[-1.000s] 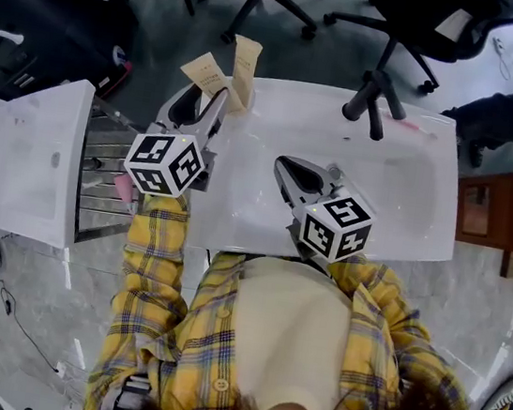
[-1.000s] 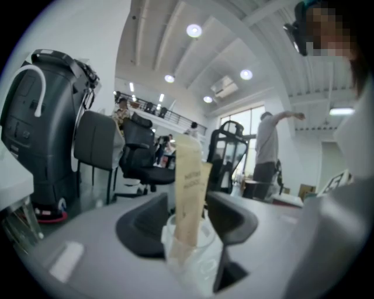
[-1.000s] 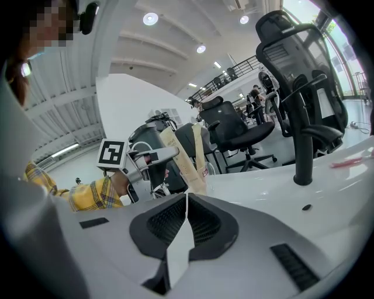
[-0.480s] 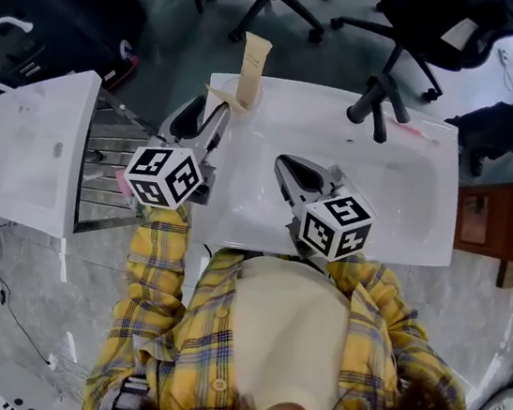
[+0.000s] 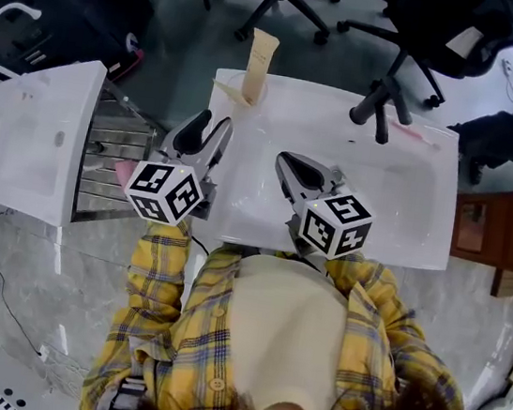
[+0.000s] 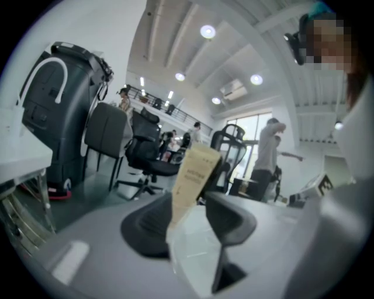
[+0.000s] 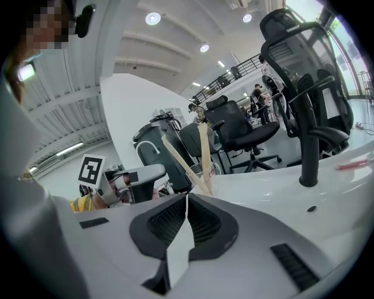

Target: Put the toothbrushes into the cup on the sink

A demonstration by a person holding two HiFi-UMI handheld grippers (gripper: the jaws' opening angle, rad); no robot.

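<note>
Beige toothbrushes hide a seemingly clear cup; left gripper closing empty, right gripper clenched.

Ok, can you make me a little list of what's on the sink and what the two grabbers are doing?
sink: white, with a black faucet
cup: clear, at the sink's back left corner
wrapped toothbrushes: two in paper sleeves, standing in the cup
pink toothbrush: lies on the sink's rim, right of the faucet, not in the cup
left gripper: jaws apart and closing, nothing between them, short of the cup
right gripper: shut and empty, over the basin
</note>
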